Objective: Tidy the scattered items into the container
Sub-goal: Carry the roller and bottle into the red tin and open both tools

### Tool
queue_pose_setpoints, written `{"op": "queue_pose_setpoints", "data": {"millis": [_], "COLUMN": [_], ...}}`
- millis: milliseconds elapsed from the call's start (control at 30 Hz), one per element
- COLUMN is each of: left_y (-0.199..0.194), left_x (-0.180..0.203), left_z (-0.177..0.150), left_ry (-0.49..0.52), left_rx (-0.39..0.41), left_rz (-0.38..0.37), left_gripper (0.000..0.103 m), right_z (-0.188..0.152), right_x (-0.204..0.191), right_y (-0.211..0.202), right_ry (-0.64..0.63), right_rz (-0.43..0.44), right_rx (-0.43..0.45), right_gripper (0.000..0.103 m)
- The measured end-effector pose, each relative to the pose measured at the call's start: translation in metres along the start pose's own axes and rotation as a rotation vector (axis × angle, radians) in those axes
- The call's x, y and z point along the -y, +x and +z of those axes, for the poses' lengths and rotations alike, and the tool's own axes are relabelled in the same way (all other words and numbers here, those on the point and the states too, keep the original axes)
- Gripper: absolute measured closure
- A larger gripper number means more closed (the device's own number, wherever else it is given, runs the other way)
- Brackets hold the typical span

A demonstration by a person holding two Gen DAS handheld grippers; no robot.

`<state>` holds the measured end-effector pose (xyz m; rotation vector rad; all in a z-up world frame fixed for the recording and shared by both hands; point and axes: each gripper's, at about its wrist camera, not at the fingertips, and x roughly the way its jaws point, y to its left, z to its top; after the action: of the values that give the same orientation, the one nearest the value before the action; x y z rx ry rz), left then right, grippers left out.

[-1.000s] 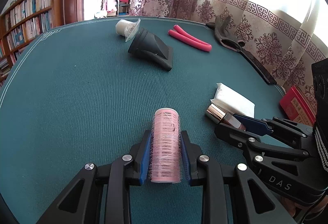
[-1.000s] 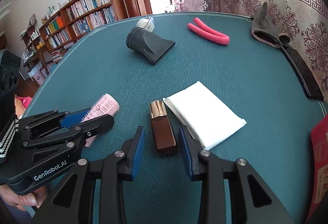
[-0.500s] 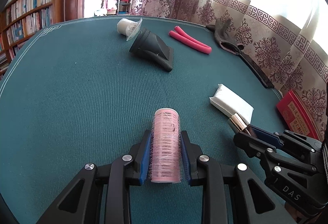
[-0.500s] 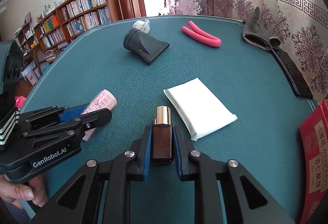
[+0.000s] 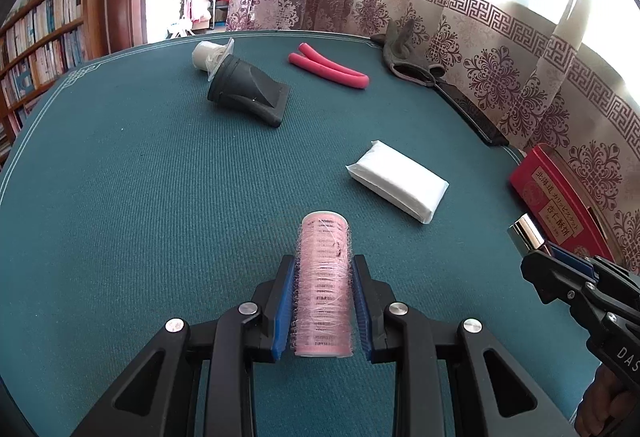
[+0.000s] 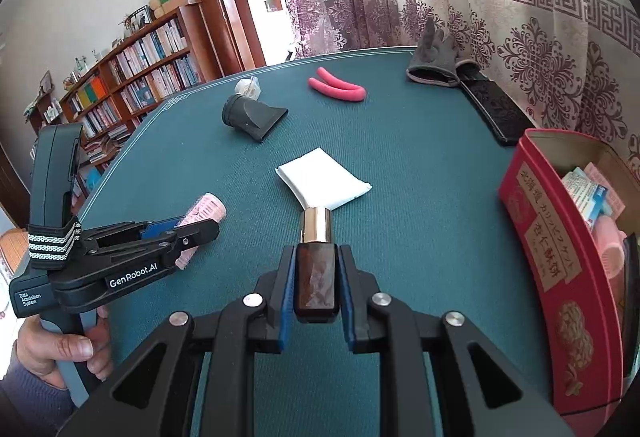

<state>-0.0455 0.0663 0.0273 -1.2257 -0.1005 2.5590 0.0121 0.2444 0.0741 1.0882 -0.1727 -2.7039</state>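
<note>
— What did the left gripper [image 6: 200, 225] look like?
— Black linkage arms with silver screws, blue pads, white "GenRobot.AI" lettering, and a black-and-white striped strap round its upright body.
— And the right gripper [image 6: 316, 277]?
— The same build. The hand [image 6: 60, 349] wore a purplish sleeve [image 6: 16, 389].

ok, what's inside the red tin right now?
In the right wrist view the open red tin holds a blue-and-white printed packet and something pink beneath it. Its near wall and the frame edge hide the rest, so the full contents can't be told.
</note>
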Motion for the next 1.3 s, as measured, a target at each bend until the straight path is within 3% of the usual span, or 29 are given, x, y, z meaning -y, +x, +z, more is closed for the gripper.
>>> {"op": "queue_pose_setpoints", "data": {"millis": [300, 600, 933, 1300], "left_y": [-0.015, -0.017, -0.02, 0.004], "left_x": [0.053, 0.124, 0.221, 0.285], "left_z": [0.009, 0.02, 0.03, 0.048], "left_ry": [0.101, 0.189, 0.333, 0.355], "left_rx": [0.016, -0.013, -0.014, -0.045], "left_rz": [-0.054, -0.181, -0.314, -0.379], "left_gripper": [0.074, 0.074, 0.074, 0.074], "right_z": [-0.009, -0.025, -0.049, -0.055], "right_x": [0.055, 0.134, 0.179, 0.201], "right_y": [-0.063, -0.125, -0.134, -0.14], "right_ry": [0.123, 0.271, 0.359, 0.387], "right_rz": [-0.049, -0.208, -0.217, -0.213], "right_rx": [0.115, 0.223, 0.205, 0.221], "right_gripper": [0.081, 0.081, 0.081, 0.081]}}
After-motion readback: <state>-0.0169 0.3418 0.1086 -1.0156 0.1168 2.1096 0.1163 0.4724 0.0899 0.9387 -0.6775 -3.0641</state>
